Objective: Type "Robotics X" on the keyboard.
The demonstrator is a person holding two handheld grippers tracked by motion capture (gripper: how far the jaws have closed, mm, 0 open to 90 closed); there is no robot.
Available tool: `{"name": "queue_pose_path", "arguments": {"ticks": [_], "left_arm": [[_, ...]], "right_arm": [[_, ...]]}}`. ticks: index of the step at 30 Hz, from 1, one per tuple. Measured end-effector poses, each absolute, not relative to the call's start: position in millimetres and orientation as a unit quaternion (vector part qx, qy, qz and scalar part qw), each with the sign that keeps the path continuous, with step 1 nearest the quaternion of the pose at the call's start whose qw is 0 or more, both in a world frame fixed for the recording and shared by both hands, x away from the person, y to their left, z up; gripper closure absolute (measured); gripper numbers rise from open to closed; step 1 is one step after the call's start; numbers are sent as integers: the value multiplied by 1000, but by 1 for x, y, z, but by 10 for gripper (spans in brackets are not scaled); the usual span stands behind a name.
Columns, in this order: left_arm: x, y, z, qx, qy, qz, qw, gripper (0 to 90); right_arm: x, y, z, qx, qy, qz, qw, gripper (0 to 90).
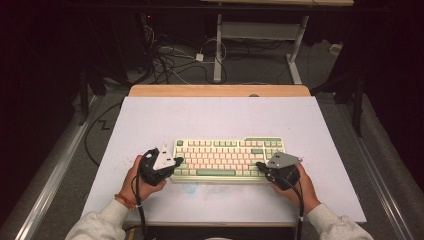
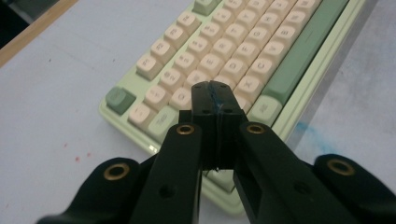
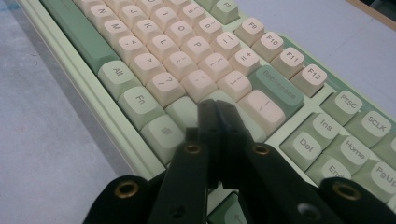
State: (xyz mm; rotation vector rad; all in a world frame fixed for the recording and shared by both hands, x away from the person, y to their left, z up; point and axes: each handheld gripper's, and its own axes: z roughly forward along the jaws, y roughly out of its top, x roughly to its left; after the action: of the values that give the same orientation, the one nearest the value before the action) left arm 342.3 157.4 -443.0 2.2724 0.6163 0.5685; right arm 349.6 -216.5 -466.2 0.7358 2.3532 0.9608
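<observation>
Pressing keys on the keyboard (image 1: 228, 160), lying flat near the front of the pale surface (image 1: 220, 115). Keeping both sets of fingers squeezed closed, gripping nothing: left gripper (image 2: 215, 100) over the left keys, right gripper (image 3: 217, 116) over the right keys, maybe touching one, hard to tell. Pushing straight down, one key only. Showing cream keys, green edge keys, a long green bar.
</observation>
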Motion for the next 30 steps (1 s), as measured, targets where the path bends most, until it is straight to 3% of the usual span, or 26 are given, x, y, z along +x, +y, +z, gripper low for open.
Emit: {"name": "queue_pose_path", "arguments": {"ticks": [30], "left_arm": [[392, 95, -447, 909, 203, 176, 319, 876]], "right_arm": [[349, -215, -466, 270, 864, 346, 248, 900]]}}
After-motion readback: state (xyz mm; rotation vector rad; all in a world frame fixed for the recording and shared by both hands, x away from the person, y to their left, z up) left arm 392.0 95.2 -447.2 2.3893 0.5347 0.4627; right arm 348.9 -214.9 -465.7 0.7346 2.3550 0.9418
